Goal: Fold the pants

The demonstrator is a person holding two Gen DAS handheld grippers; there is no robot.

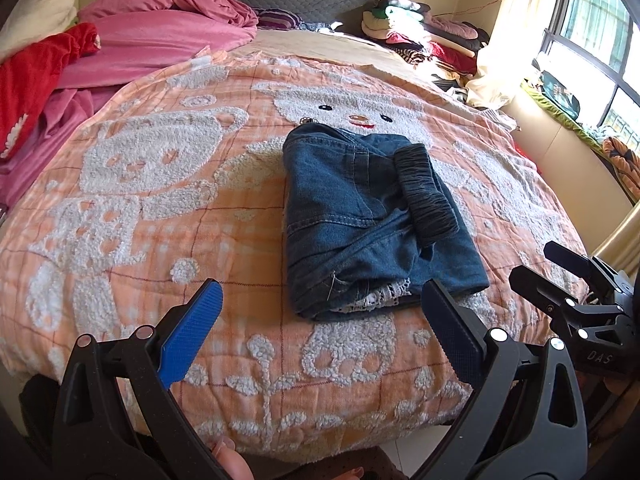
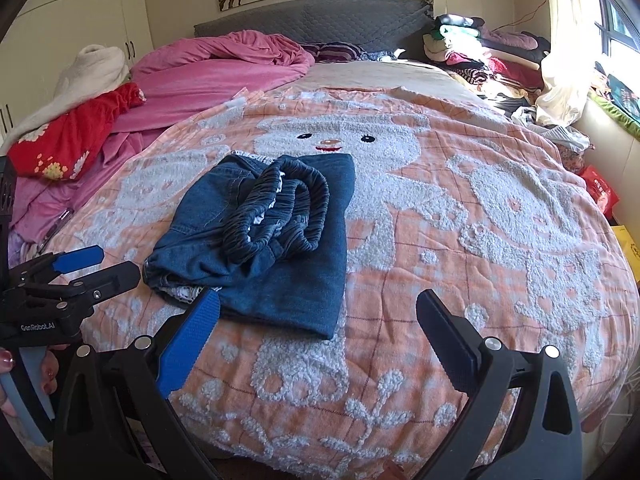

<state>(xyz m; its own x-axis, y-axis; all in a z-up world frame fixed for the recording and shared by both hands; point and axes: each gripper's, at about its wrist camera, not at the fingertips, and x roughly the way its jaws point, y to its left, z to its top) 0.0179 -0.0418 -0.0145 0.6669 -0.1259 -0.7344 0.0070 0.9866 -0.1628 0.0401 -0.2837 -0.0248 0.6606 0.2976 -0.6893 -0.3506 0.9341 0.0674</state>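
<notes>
On the bed, a peach blanket point(image 1: 168, 248) with white bear figures carries the jeans point(image 1: 360, 220), folded into a compact rectangle near the middle of the spread. Their dark elastic waistband point(image 1: 424, 196) lies on top, curled along the bundle's right side in the left wrist view and bunched in loops across the top in the right wrist view. A bit of white lace shows at the bundle's near edge.

Left gripper point(image 1: 324, 336) hovers over the blanket just short of the jeans' near edge, its jaws spread wide and holding nothing. Right gripper point(image 2: 320, 340) hangs near the bundle's near right corner, jaws likewise parted and empty; 1 blue pad point(image 2: 188, 344) overlaps the denim edge in its own view, though contact cannot be told.

Beyond the blanket, a pink duvet point(image 2: 208, 76) and a red cloth point(image 2: 72, 136) lie bunched at the left, and a clothes pile point(image 2: 480, 56) sits by the headboard point(image 2: 320, 24).
</notes>
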